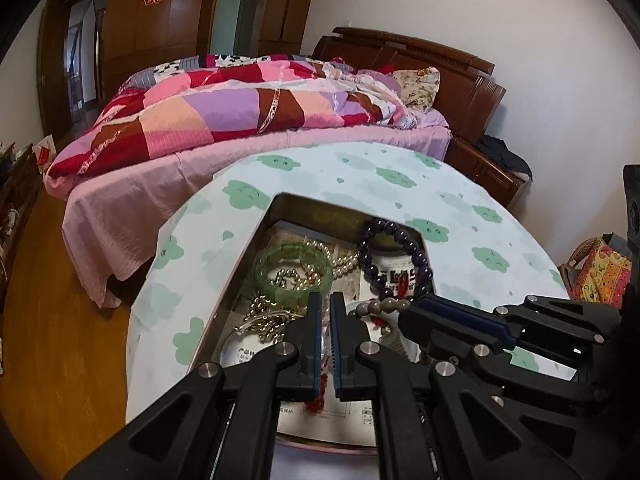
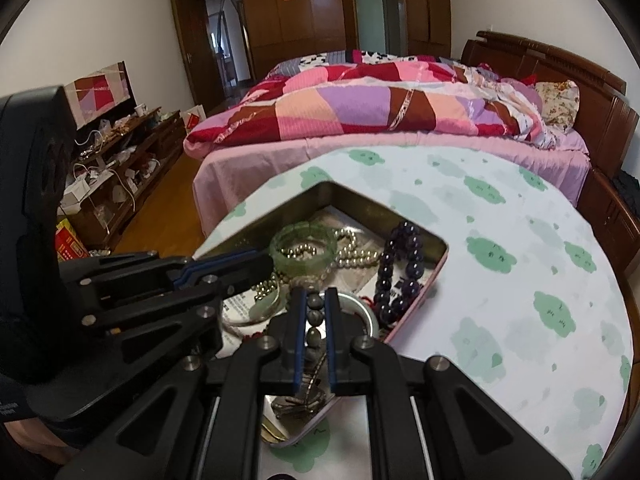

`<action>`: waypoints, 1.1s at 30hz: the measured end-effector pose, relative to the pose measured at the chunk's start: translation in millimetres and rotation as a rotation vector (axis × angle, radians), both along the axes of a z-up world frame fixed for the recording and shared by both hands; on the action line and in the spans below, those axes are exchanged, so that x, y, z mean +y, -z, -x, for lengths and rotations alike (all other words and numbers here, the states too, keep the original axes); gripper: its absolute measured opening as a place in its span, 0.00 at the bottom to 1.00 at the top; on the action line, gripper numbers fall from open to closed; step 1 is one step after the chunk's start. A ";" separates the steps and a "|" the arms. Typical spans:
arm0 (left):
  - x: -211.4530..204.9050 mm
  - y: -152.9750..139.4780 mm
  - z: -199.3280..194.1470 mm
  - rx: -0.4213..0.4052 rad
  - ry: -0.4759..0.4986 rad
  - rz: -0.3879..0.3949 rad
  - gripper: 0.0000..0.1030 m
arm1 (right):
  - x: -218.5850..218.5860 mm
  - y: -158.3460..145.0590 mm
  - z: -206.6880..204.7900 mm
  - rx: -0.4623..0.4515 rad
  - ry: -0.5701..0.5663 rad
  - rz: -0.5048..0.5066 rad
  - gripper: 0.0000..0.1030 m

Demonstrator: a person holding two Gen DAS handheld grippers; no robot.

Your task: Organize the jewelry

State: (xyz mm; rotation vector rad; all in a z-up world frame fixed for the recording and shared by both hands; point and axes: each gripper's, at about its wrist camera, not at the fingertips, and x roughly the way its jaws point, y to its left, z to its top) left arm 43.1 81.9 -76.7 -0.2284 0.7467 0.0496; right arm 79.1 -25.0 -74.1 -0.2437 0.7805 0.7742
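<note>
Bedside, a cloud-print worktop (image 2: 500,240) carried an open tin (image 2: 436,258). Right tool (image 2: 314,308) clenched grey beads (image 2: 315,318); left tool (image 1: 326,308) clenched, empty. Strands probably limp and slippery: pinch single beads.

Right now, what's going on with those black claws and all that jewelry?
A person is sorting jewelry in a shallow metal tin on a cloud-print tablecloth. The right claw is shut on a string of grey-brown beads. The left claw is shut just above the tin, near a green jade-like bangle. A dark purple bead bracelet leans against the tin's wall.
</note>
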 end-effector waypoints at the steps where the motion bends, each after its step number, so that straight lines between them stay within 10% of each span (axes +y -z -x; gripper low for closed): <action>1: 0.6 1.4 0.0 0.004 0.000 0.001 0.03 | 0.0 1.4 -0.2 0.002 0.000 0.003 0.10; 17: 0.0 -2.7 -0.2 -0.007 0.008 0.024 0.06 | -1.9 4.7 -5.1 0.012 0.018 0.011 0.23; 22: 13.0 -11.7 9.1 -0.036 -0.073 0.022 0.65 | -17.8 -6.2 -9.3 0.009 0.075 -0.024 0.47; 33: 20.0 -48.2 29.7 -0.151 -0.135 -0.022 0.73 | -34.6 -41.5 8.7 -0.130 0.130 -0.067 0.67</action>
